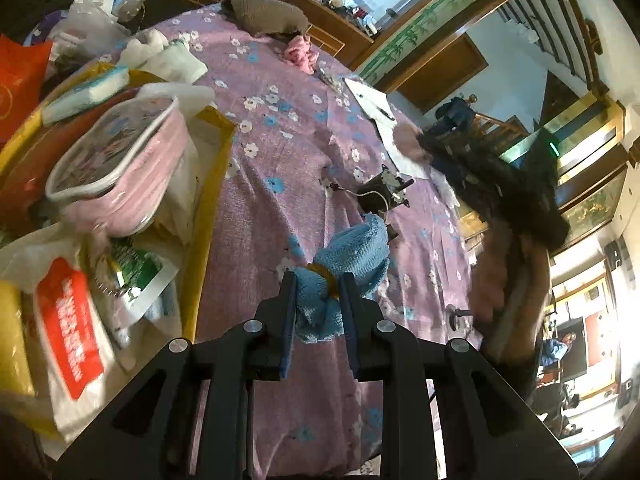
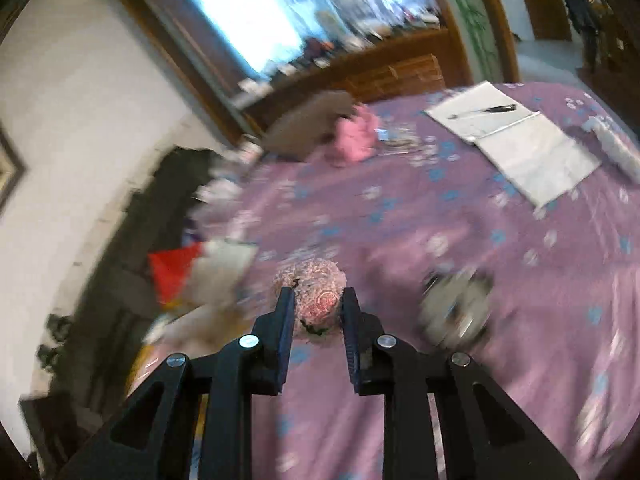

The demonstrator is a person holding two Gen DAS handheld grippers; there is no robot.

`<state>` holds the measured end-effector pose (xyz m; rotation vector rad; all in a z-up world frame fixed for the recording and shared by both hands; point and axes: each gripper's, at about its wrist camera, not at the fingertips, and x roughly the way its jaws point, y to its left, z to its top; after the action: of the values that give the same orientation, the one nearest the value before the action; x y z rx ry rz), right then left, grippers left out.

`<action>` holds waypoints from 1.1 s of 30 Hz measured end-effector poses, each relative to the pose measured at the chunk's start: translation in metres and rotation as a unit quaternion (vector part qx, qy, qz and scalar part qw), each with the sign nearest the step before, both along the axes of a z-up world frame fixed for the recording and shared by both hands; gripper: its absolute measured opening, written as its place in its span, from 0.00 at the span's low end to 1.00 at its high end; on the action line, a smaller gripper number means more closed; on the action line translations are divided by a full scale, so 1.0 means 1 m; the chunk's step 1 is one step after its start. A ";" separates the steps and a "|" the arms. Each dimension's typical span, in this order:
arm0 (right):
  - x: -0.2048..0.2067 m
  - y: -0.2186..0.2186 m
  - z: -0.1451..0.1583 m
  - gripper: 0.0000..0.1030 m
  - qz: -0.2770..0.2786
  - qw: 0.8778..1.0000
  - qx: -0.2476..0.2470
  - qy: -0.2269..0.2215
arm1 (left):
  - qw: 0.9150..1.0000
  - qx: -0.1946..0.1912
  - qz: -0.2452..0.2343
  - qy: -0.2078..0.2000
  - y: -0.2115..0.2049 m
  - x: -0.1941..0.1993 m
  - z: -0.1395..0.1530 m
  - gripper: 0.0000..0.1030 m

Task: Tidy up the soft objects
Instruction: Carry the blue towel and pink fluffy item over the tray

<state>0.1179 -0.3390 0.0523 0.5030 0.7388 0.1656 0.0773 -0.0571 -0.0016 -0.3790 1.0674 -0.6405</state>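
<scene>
Transport step, I'd judge: left gripper [image 1: 318, 284] was clamped on a blue cloth [image 1: 344, 264] bunched between its jaws and lifted over the purple floral sheet [image 1: 280, 152], while right gripper [image 2: 318, 300] pinched a pale pink fluffy item [image 2: 314, 288], also carried above the sheet though that view was blurred. Left of the left jaws sat a cluttered yellow-edged bin [image 1: 212, 184] with a pink zip pouch [image 1: 120, 164]; far ahead lay a pink fabric piece [image 1: 298, 54] and a brown knit [image 1: 264, 14]. Next move likely called for swinging both loads toward one gathering spot and unclenching only once over it.
</scene>
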 end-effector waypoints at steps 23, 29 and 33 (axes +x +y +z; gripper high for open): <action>-0.103 0.199 -0.037 0.21 0.188 0.982 -0.012 -0.012 | 0.982 0.000 0.185 -0.049 0.173 -0.070 0.017 0.20; -0.092 0.219 -0.045 0.22 0.202 0.979 -0.022 0.005 | 0.981 -0.011 0.190 -0.025 0.188 -0.058 0.001 0.20; -0.081 0.232 -0.054 0.22 0.206 0.978 -0.039 0.016 | 0.982 -0.012 0.185 -0.017 0.188 -0.044 -0.006 0.20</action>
<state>0.0370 -0.1075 -0.0016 0.2722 0.8722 0.5133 0.0329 0.1305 -0.0075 -0.5698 0.9259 -0.3254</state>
